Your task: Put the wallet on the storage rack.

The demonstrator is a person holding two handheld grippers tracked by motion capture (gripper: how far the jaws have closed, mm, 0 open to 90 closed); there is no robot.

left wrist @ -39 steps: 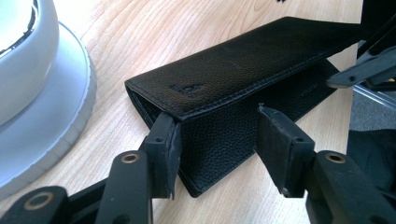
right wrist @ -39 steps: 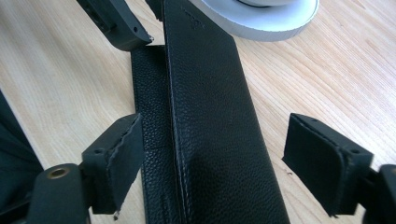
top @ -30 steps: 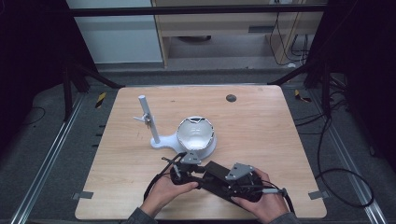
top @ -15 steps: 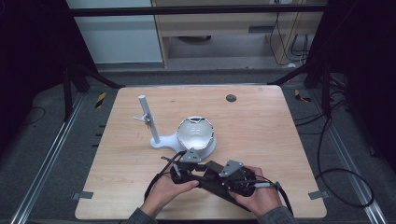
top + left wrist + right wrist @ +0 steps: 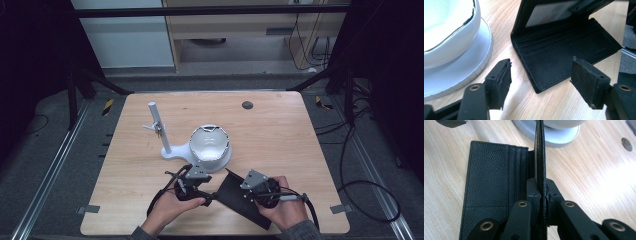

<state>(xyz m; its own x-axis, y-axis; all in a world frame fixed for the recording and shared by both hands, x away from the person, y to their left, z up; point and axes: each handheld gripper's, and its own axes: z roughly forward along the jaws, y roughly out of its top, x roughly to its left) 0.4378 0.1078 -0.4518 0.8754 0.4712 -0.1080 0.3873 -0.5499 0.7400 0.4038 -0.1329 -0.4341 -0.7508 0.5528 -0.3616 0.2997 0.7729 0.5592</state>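
Right tongs [image 5: 541,195] have clamped one wallet's [image 5: 489,182] flap; left tongs [image 5: 541,82] have just opened, released.

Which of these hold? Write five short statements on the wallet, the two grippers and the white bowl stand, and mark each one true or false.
1. The right gripper is clamped on a raised flap of the black wallet. True.
2. The left gripper pinches the wallet's corner. False: its jaws have just been opening and stand apart, pads off the leather.
3. The wallet lies shut flat on the table. False: it is open, one half lying flat with its card slots showing, the other lifted.
4. The white bowl sits on a white base beside an upright post. True.
5. The wallet rests inside the bowl. False: it lies on the table in front of the bowl.
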